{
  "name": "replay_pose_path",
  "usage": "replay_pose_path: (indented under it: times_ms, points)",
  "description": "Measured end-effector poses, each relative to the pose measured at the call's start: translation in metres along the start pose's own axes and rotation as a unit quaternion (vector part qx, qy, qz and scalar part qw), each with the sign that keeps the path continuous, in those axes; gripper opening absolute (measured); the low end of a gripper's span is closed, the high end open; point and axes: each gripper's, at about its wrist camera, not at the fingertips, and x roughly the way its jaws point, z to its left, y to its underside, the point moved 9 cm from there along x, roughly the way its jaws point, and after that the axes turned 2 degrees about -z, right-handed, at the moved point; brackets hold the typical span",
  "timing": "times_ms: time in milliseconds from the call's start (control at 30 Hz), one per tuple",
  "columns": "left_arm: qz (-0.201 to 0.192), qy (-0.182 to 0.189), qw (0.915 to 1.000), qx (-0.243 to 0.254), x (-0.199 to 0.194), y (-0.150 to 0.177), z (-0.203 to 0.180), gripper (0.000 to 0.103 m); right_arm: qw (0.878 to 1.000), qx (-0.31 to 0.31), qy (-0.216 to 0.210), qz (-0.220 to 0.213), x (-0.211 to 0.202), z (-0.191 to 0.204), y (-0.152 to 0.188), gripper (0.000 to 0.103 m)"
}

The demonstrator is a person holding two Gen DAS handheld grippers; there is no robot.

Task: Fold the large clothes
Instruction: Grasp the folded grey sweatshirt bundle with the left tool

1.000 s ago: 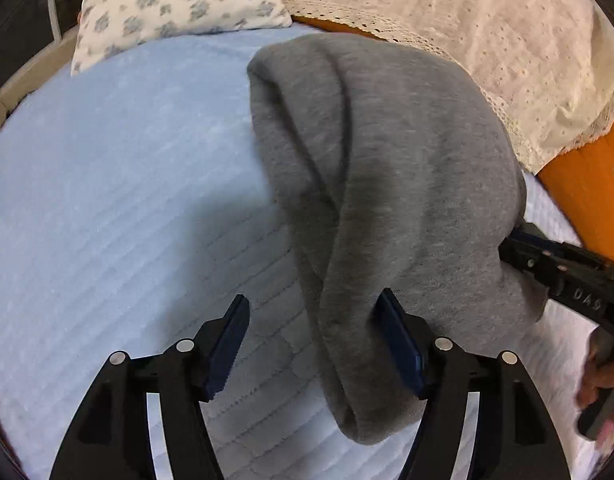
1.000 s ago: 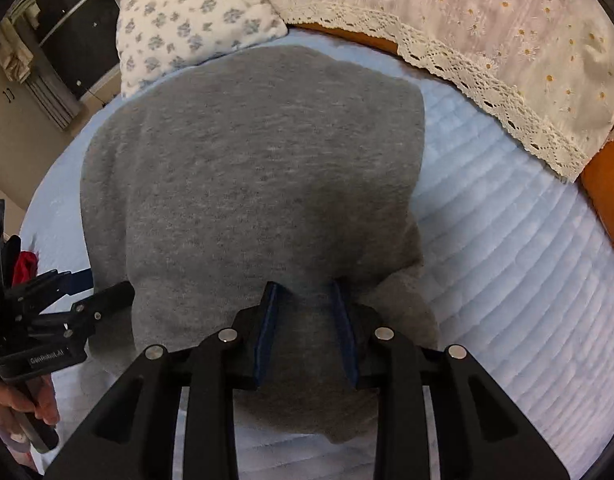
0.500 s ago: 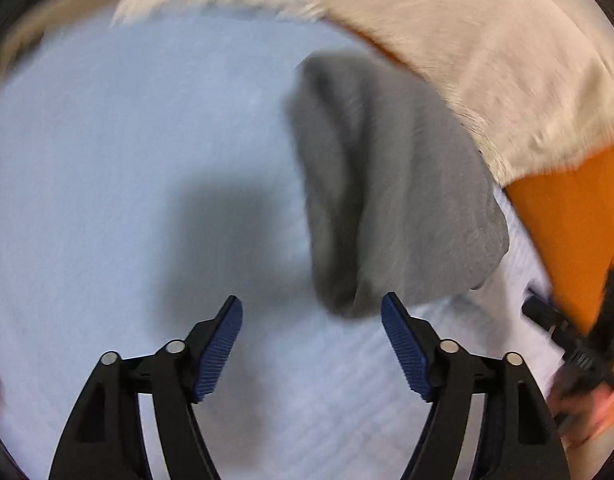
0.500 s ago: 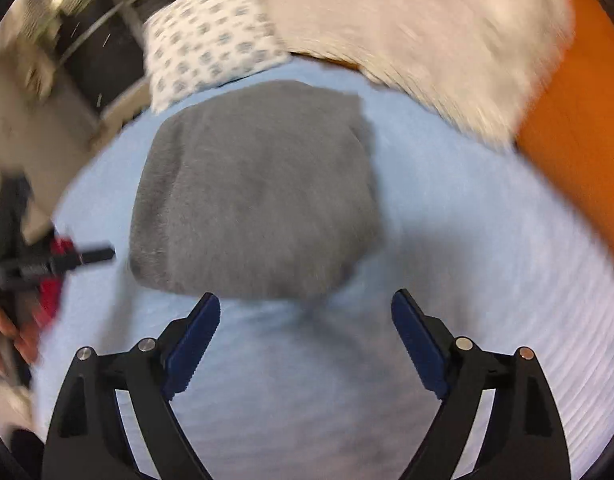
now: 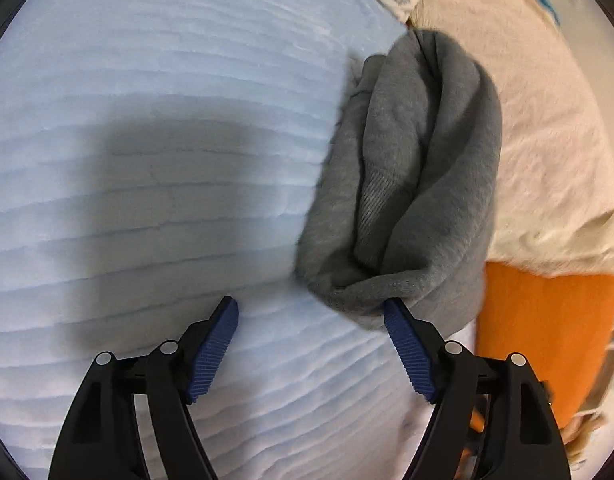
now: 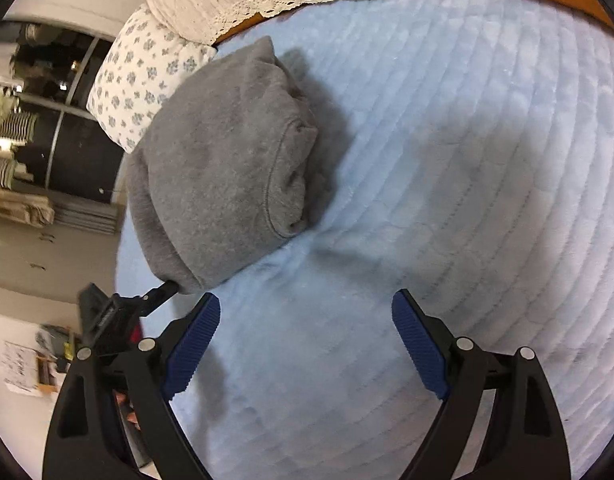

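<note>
I've just let go — my right tool [image 6: 306, 344] has sprung wide and empty, left tool [image 5: 311, 346] wide too. The sweater [image 6: 227, 164] lies folded on the bed [image 6: 447, 160], apparently finished.

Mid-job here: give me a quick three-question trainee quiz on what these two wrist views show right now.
1. True or false: the grey garment lies folded into a bundle on the blue blanket.
2. What is between the jaws of the right gripper? A) the garment B) only blanket C) the pillow
3. In the left wrist view, which pad of the left gripper is at the garment's edge?

Key:
1. True.
2. B. The jaws have just been opening and stand wide, with nothing between them.
3. The right-hand pad; its tip meets the bundle's near corner, though contact cannot be confirmed. The jaws have just been opening and clamp nothing.
</note>
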Motion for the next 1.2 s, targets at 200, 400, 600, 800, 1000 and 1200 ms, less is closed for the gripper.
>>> replay_pose_path:
  times_ms: [200, 400, 600, 800, 1000, 1200]
  points:
    - [0.015, 0.126, 0.9889, -0.076, -0.007, 0.013, 0.001, 0.073, 0.999, 0.038, -0.032, -0.005, 0.002, -0.009, -0.012, 0.087]
    - [0.005, 0.175, 0.982, -0.072, -0.006, 0.006, -0.006, 0.074, 0.996, 0.072, -0.048, -0.004, 0.013, -0.015, -0.016, 0.088]
    - [0.025, 0.148, 0.9874, -0.052, 0.024, -0.016, -0.019, 0.075, 0.994, 0.086, -0.064, 0.01, 0.024, -0.015, -0.009, 0.088]
    - [0.041, 0.133, 0.99, -0.026, 0.037, -0.036, -0.032, 0.076, 0.986, 0.138, -0.094, 0.011, 0.03, -0.017, -0.023, 0.094]
    - [0.048, 0.15, 0.9875, -0.01, 0.039, -0.052, -0.038, 0.077, 0.974, 0.178, -0.136, 0.026, 0.044, -0.009, -0.037, 0.099]
    - [0.051, 0.172, 0.9837, -0.002, 0.038, -0.055, -0.036, 0.077, 0.96, 0.21, -0.175, 0.054, 0.066, 0.008, -0.041, 0.097]
